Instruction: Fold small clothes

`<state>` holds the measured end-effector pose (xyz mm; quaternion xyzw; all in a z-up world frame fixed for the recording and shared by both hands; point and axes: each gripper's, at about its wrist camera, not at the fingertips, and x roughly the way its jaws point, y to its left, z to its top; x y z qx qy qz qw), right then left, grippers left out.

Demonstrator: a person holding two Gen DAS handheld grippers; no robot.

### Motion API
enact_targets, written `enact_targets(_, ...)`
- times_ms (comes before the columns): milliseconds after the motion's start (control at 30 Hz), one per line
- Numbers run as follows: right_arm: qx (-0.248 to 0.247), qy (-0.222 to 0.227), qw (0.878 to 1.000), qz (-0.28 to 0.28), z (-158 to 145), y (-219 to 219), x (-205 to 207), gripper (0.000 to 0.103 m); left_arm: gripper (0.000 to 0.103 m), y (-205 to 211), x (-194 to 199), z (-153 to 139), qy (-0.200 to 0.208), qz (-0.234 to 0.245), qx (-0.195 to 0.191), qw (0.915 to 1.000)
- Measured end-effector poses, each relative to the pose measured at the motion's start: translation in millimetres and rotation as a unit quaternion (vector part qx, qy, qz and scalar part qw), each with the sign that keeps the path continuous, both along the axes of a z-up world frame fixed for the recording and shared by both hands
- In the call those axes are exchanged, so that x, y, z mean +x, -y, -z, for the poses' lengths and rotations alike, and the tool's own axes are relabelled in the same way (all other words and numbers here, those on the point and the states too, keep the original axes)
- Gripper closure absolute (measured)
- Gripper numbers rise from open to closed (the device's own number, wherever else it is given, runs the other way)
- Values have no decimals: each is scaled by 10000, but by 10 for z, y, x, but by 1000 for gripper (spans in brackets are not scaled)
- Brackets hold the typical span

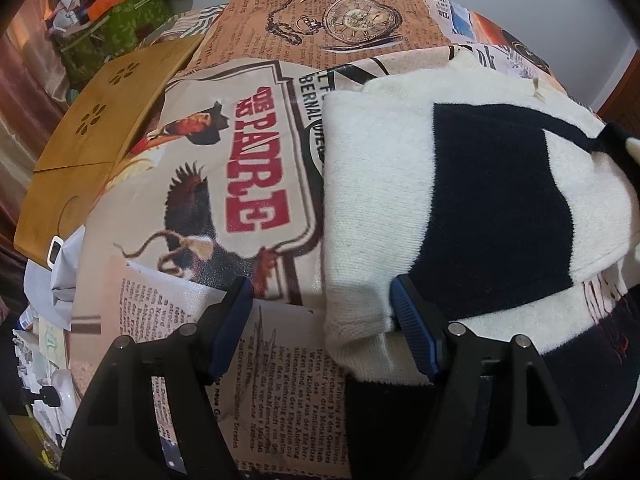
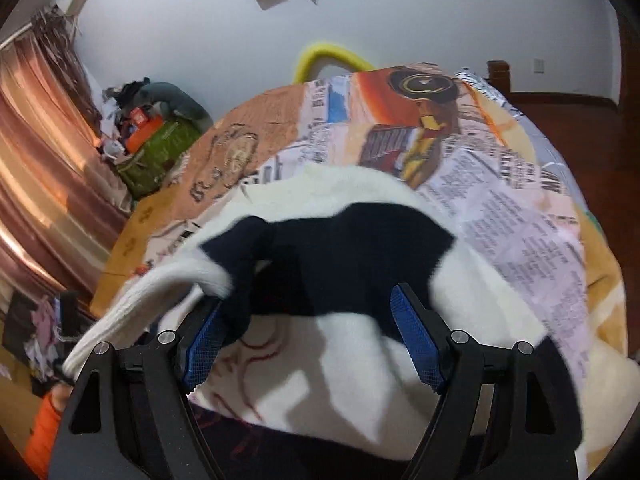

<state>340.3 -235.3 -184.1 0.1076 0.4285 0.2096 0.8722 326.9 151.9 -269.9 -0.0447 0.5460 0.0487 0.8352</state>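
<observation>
Bedspread (image 1: 256, 184) print — perhaps "PADRE"

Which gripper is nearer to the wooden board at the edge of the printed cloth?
Left. The left gripper hangs over the sweater's edge, on the side where the wooden board lies. The right gripper is over the sweater's middle, farther from the board.

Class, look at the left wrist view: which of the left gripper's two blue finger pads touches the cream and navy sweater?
The right-hand pad: it rests against the sweater; the other lies over bare printed cloth.
</observation>
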Motion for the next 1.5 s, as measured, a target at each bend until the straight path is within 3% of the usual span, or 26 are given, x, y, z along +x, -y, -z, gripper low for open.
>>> enact_targets(267,-287,220,9978,564,-102,387,4,27,31,0,4,4,4,17,49,10000)
enact_targets(400,-678,515,9950,519,-226,428,-46,27,32,-34,38,-57,13,34,-64,10000)
enact_targets(500,-614,639,9952,421,-274,461,-67,27,33,-125,104,-135,113,-112,-256,9995)
enact_targets(733,-901,593,9931,451,-125,402,27,27,34,-196,506,-80,34,-163,-468,9988)
enact_targets(867,-892,535,9933,507,-74,430,-11,27,53,-235,716,50,-120,-250,-1012,9945)
enact_targets(933,-908,499,9935,466,-73,481,-36,27,75,-219,751,40,-62,-146,-1236,9922)
enact_targets(1167,-1295,497,9896,370,-87,707,-181,26,100,-223,724,-77,244,-324,-441,9982)
enact_targets(1200,-1308,445,9898,348,-65,745,-191,25,103,-273,736,-72,229,-515,-104,9984)
enact_targets(1233,-1324,373,9900,313,-33,760,-190,25,103,-329,761,-37,155,-720,313,9968)
enact_targets(1267,-1342,260,9903,242,18,767,-177,25,103,-390,778,13,38,-809,380,9960)
enact_targets(1333,-1413,33,9899,118,149,739,-140,26,103,-514,771,102,-169,-874,-12,9960)
enact_targets(1433,-1495,-127,9887,2,321,670,-103,41,102,-527,629,-38,25,-775,-367,9963)
enact_targets(1500,-1637,-15,9865,33,352,627,-95,52,101,-481,539,-153,158,-695,-374,9968)
